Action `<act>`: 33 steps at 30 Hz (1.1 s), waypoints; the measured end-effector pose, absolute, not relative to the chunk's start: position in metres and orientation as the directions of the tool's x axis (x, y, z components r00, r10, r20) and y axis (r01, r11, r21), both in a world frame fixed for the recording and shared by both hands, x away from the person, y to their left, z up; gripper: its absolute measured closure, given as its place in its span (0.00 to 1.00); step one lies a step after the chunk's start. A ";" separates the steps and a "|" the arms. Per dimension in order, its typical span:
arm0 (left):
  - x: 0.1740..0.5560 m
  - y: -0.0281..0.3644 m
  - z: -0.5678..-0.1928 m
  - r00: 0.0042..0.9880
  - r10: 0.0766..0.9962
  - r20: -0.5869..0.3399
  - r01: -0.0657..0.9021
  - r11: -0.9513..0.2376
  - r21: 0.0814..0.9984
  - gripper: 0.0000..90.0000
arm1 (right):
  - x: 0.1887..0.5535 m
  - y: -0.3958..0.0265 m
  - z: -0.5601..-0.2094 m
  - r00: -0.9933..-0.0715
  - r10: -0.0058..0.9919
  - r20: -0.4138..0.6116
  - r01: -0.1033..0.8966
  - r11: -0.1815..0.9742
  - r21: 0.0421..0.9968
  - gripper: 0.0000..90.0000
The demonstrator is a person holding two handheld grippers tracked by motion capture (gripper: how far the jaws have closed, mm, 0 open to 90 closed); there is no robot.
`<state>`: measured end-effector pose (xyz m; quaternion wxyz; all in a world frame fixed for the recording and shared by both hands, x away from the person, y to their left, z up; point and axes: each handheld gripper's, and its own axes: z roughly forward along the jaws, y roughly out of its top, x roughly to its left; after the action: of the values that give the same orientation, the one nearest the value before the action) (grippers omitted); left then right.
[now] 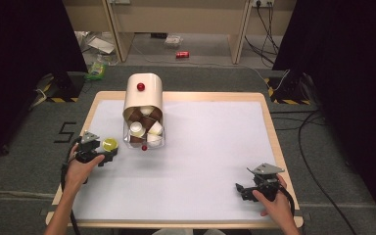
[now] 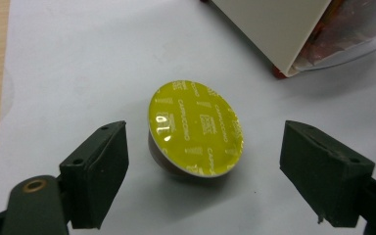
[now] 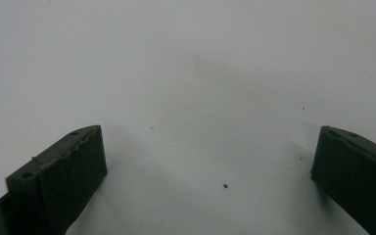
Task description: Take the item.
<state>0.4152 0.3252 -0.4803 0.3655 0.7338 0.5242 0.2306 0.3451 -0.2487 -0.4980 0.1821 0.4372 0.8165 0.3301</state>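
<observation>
A coffee capsule with a yellow foil lid (image 2: 196, 128) lies tilted on the white table cover, just beyond my left gripper (image 2: 203, 176). The jaws stand apart on either side of it and neither pad touches it. From above, the same capsule (image 1: 109, 144) sits at the tip of the left gripper (image 1: 108, 155), left of a cream capsule dispenser (image 1: 144, 95) with a red knob and a clear front bin holding several brown and white capsules (image 1: 145, 128). My right gripper (image 1: 238, 190) rests near the table's front right, open over bare white surface (image 3: 200, 98).
The white cover (image 1: 210, 147) lies on a wooden table whose rim (image 1: 271, 127) shows all round. In the left gripper view the dispenser's corner (image 2: 279, 34) stands close at the upper right. Beyond the table are floor cables and a red can (image 1: 182, 55).
</observation>
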 end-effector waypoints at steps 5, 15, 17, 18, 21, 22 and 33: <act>0.408 0.325 -0.477 0.340 0.939 -0.054 0.594 -0.170 0.786 0.18 | 0.345 -0.249 -0.498 -0.551 0.834 -0.009 0.594 0.400 0.698 0.00; 0.395 0.321 -0.474 0.347 0.936 -0.052 0.580 -0.170 0.797 0.18 | 0.345 -0.249 -0.498 -0.552 0.834 -0.008 0.594 0.400 0.698 0.00; 0.392 0.320 -0.474 0.349 0.936 -0.052 0.575 -0.170 0.801 0.18 | 0.345 -0.249 -0.498 -0.552 0.834 -0.008 0.594 0.400 0.698 0.00; 0.390 0.319 -0.474 0.350 0.935 -0.054 0.574 -0.168 0.802 0.18 | 0.345 -0.249 -0.498 -0.552 0.834 -0.008 0.594 0.400 0.698 0.00; 0.386 0.315 -0.474 0.358 0.932 -0.051 0.567 -0.173 0.805 0.18 | 0.345 -0.249 -0.498 -0.552 0.834 -0.009 0.593 0.401 0.698 0.00; 0.385 0.314 -0.474 0.359 0.932 -0.053 0.565 -0.172 0.807 0.18 | 0.345 -0.249 -0.498 -0.551 0.834 -0.009 0.594 0.400 0.698 0.00; 0.367 0.308 -0.479 0.380 0.923 -0.065 0.557 -0.172 0.813 0.18 | 0.345 -0.249 -0.498 -0.552 0.834 -0.009 0.593 0.400 0.698 0.00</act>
<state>0.3670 0.3083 -0.4786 0.3966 0.7299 0.5067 0.2307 0.3452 -0.2487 -0.4980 0.1822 0.4370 0.8167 0.3301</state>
